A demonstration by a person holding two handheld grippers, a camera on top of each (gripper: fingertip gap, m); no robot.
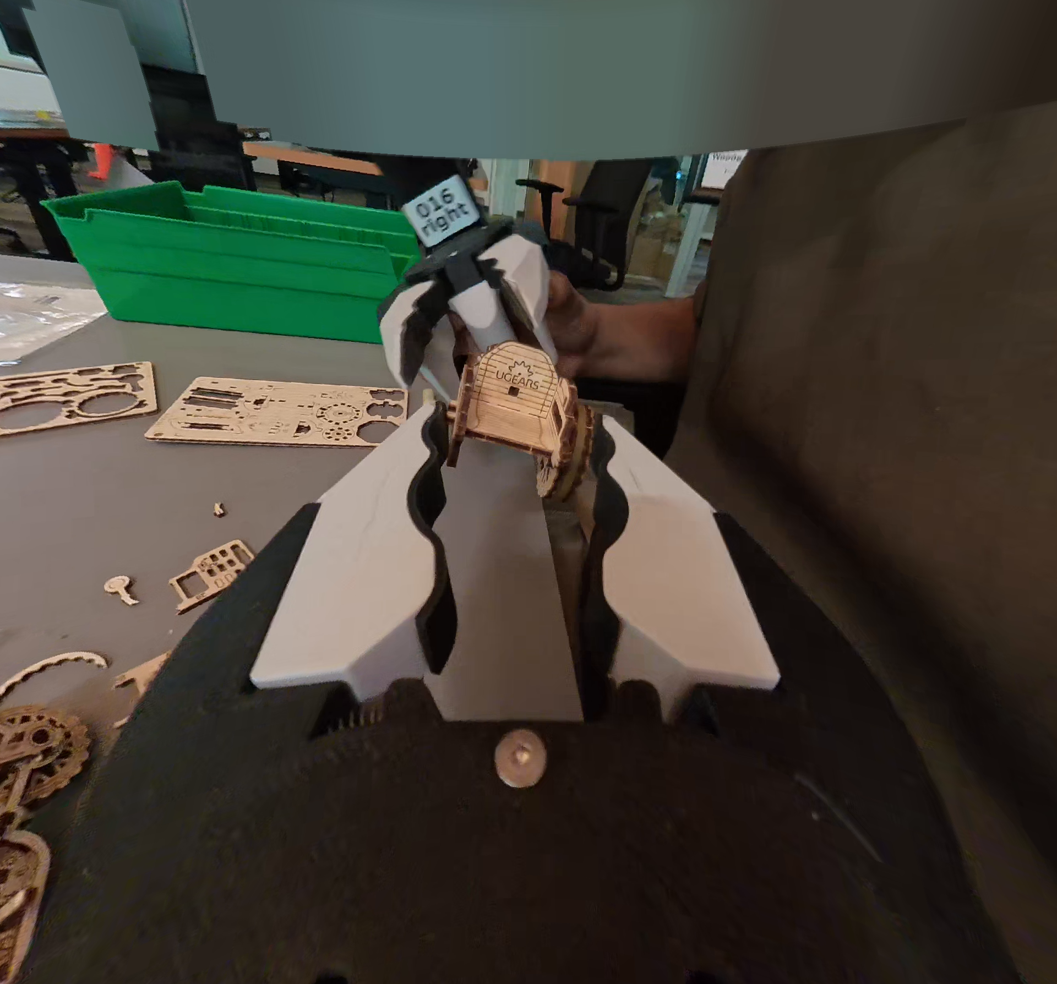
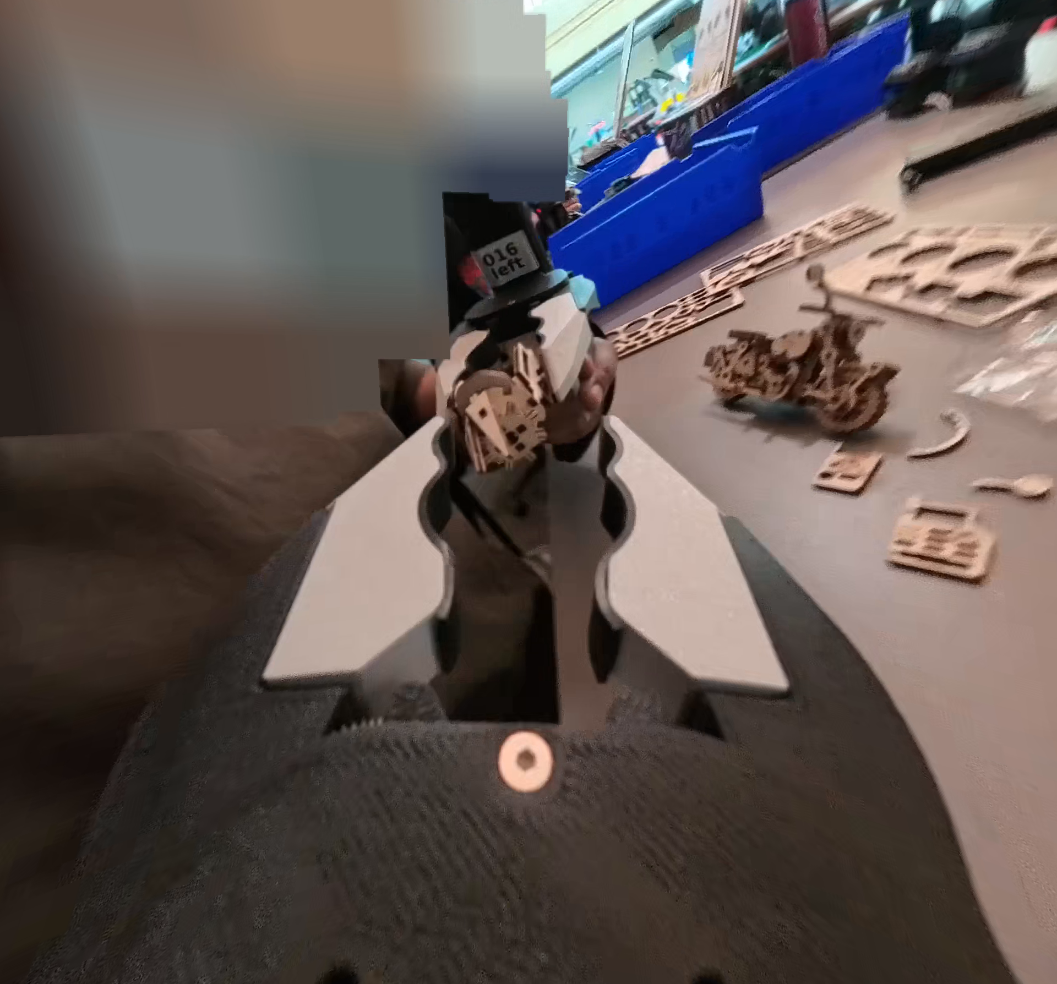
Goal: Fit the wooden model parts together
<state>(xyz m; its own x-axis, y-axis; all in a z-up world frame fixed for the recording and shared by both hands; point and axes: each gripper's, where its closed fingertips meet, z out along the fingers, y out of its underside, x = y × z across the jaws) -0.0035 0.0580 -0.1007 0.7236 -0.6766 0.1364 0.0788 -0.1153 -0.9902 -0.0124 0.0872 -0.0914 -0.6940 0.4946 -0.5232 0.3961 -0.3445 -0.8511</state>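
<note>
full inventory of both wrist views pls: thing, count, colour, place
Small pale wooden model assembly: 1, light wood, held between the two grippers above the table edge.
Finished wooden motorcycle model: 1, brown, standing on the grey table.
Laser-cut plywood sheets: several, pale, flat on table.
Loose wooden pieces: several, pale, scattered.
Green plastic bin: 1, far table side.
Blue plastic bin: 1, far side.
Clear plastic bag: 1, table edge.
Left gripper: white fingers, black pads, clamping assembly.
Right gripper: same build, facing it.
</note>
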